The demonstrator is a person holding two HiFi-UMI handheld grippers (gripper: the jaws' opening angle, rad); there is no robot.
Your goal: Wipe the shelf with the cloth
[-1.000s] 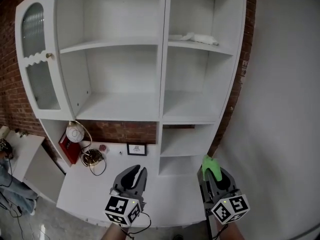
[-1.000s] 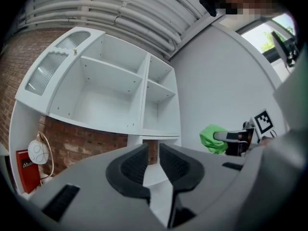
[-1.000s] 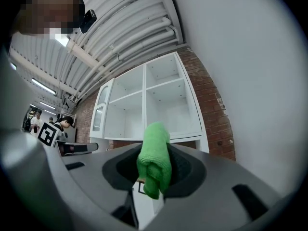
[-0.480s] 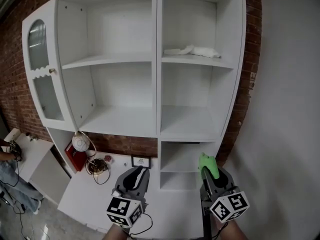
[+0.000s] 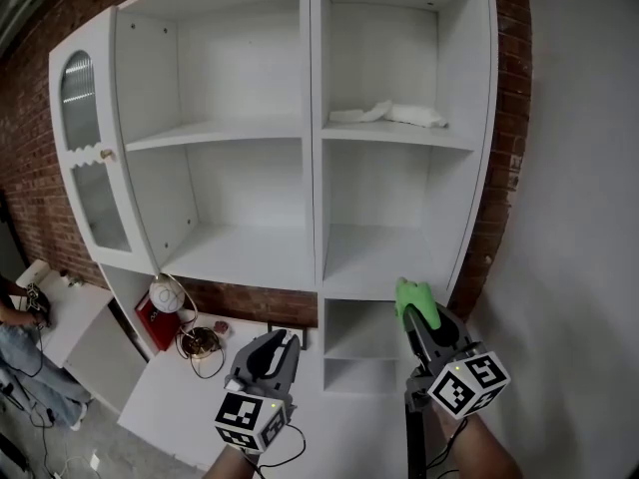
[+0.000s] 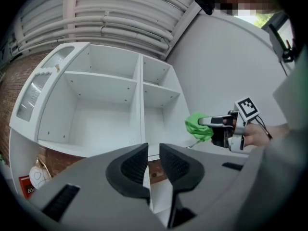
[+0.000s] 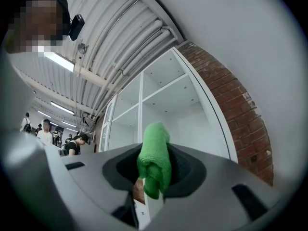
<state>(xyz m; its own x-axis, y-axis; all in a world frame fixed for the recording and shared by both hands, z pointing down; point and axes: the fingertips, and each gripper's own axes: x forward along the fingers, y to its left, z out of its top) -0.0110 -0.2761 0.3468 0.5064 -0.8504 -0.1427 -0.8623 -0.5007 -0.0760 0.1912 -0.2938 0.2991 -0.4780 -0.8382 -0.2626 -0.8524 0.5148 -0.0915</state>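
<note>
The white shelf unit [image 5: 240, 252] stands ahead against a brick wall, its open compartments bare. My right gripper [image 5: 416, 305] is shut on a folded green cloth [image 5: 412, 297], held low in front of the right-hand column, below the middle shelf board [image 5: 384, 265]. The right gripper view shows the green cloth [image 7: 154, 162] squeezed between the jaws. My left gripper [image 5: 273, 350] hangs low at centre, jaws almost together and holding nothing; it also sees the green cloth [image 6: 199, 125]. A crumpled white cloth [image 5: 389, 114] lies on the upper right shelf.
A glass-fronted cabinet door [image 5: 85, 158] stands open at the left. On the low counter sit a round white lamp [image 5: 165, 293], a red box [image 5: 152, 319] and tangled cables [image 5: 200, 342]. A plain white wall [image 5: 589, 218] bounds the right. A person [image 5: 20, 342] is at far left.
The head view has tilted up, so the shelves sit lower in frame. My right gripper with the green cloth has risen slightly toward the right column. The left gripper has hardly moved.
</note>
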